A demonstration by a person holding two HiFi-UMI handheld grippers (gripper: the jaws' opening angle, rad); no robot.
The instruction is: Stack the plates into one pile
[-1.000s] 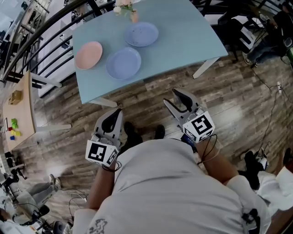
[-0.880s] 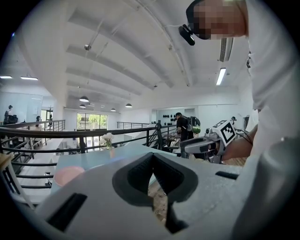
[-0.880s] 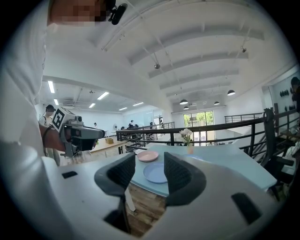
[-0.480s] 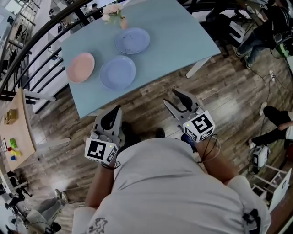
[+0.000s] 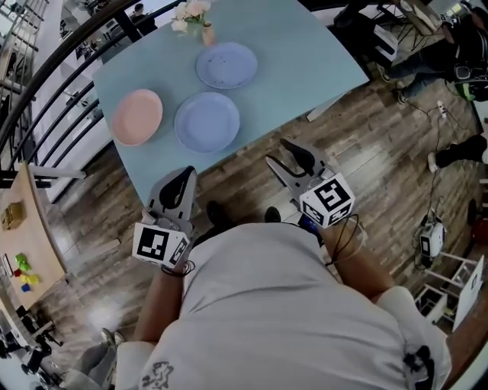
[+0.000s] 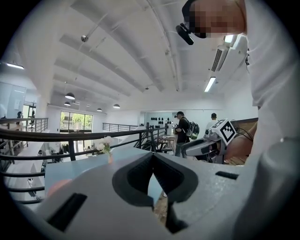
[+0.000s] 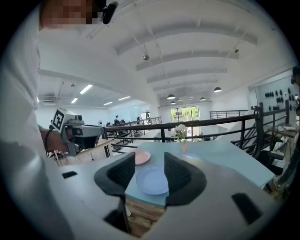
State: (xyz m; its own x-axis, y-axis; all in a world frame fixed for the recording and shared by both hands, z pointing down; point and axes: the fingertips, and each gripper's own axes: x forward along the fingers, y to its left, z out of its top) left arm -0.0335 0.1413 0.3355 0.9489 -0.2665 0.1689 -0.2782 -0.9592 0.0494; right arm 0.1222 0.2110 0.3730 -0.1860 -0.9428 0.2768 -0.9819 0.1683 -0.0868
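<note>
Three plates lie apart on the light blue table (image 5: 305, 61): a pink plate (image 5: 138, 116) at the left, a blue plate (image 5: 207, 122) near the front edge, and a second blue plate (image 5: 226, 65) farther back. Both grippers hang over the wooden floor, short of the table's near edge. My left gripper (image 5: 183, 177) is shut and holds nothing. My right gripper (image 5: 276, 151) is open and empty. In the right gripper view the near blue plate (image 7: 152, 180) shows between its fingers, with the pink plate (image 7: 142, 157) behind it.
A small vase of flowers (image 5: 200, 21) stands at the table's far edge. A black railing (image 5: 53, 68) runs behind and left of the table. A wooden shelf (image 5: 30, 244) with small toys is at the left. People and cables (image 5: 450, 46) are at the right.
The table and plates now sit a little closer to both grippers in the head view. The grippers keep the same pose, left shut and right open.
</note>
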